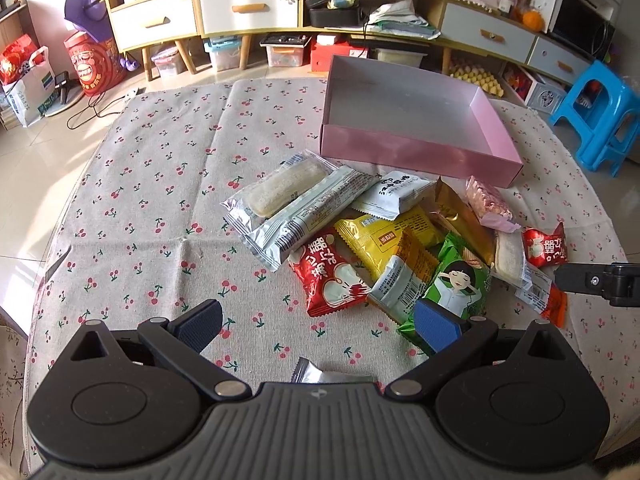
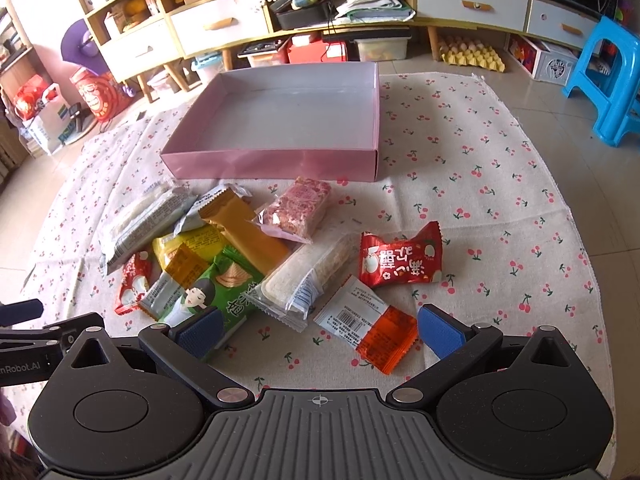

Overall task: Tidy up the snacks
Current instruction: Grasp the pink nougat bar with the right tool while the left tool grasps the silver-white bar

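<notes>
A pile of wrapped snacks lies on the cherry-print cloth (image 1: pixel 160 208) in front of an empty pink box (image 1: pixel 420 152) (image 2: pixel 276 164). In the left wrist view I see a red packet (image 1: pixel 330 276), a green packet (image 1: pixel 456 284), a yellow packet (image 1: pixel 384 236) and silver bars (image 1: pixel 304 216). My left gripper (image 1: pixel 318 326) hovers open just short of the pile. In the right wrist view an orange-and-white packet (image 2: pixel 368 332) lies between the fingers of my open right gripper (image 2: pixel 320 330). A red packet (image 2: pixel 400 258) and a pink bar (image 2: pixel 296 208) lie beyond it.
A small silver packet (image 1: pixel 320 376) peeks out under the left gripper. Beyond the cloth stand a long low cabinet (image 1: pixel 248 8) with drawers, storage bins, an egg tray (image 2: pixel 472 56) and a blue plastic stool (image 2: pixel 608 76). Bare cloth lies left of the pile.
</notes>
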The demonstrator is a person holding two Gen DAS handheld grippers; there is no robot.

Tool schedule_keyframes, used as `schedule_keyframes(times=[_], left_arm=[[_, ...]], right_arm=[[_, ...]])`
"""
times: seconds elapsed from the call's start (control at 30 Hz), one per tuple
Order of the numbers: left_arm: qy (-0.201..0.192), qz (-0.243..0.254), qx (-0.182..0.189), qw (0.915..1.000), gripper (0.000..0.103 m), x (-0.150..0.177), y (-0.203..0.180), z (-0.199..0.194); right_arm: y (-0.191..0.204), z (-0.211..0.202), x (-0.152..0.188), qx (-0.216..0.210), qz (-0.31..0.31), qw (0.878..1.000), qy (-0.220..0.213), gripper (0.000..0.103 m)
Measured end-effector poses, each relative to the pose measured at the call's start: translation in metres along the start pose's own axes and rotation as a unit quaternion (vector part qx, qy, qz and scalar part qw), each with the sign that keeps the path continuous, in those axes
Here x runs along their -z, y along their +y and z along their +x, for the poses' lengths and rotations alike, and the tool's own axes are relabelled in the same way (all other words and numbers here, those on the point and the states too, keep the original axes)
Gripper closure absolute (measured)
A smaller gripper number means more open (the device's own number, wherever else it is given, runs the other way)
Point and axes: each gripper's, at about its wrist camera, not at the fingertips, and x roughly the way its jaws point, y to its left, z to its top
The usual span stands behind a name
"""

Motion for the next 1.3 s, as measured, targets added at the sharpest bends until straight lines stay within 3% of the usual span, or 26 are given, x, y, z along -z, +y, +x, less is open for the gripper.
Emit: schedule_keyframes(times=[0.17, 0.33, 0.47, 0.6, 0.7, 0.8, 0.9, 1.3], left_arm=[[-0.001, 0.014, -0.006, 0.9999, 0.003, -0.014, 0.008, 0.003], [0.000, 0.037, -0.025, 0.9990, 0.003, -0.025, 0.011, 0.020], [-0.009, 0.041, 0.004, 0.9991, 0.012, -0.030, 0.018, 0.035], [-0.014, 0.042, 0.039, 0.9983, 0.025, -0.034, 0.023, 0.058], [-0.020, 0.045, 0.060, 0.9970, 0.032, -0.040, 0.020, 0.068], [-0.021, 0.055, 0.084, 0.9948, 0.039, -0.044, 0.019, 0.071], [-0.010, 0.064, 0.084, 0.9944, 0.048, -0.048, 0.017, 0.079], [0.020, 0.061, 0.075, 0.9951, 0.058, -0.050, 0.023, 0.088]], right_arm=[[-0.008, 0.007, -0.022, -0.030, 0.026, 0.999, 0.017, 0.000], [0.000, 0.020, -0.037, -0.049, 0.007, 0.998, 0.036, 0.000], [-0.002, 0.031, -0.048, -0.062, 0.024, 0.997, 0.031, 0.001], [-0.025, 0.055, -0.055, -0.107, 0.102, 0.988, 0.033, 0.001], [-0.033, 0.070, -0.061, -0.115, 0.133, 0.984, 0.041, 0.004], [-0.032, 0.079, -0.067, -0.114, 0.141, 0.983, 0.036, 0.007], [-0.027, 0.087, -0.069, -0.108, 0.144, 0.983, 0.036, 0.012], [-0.006, 0.107, -0.072, -0.056, 0.127, 0.989, 0.043, 0.039]])
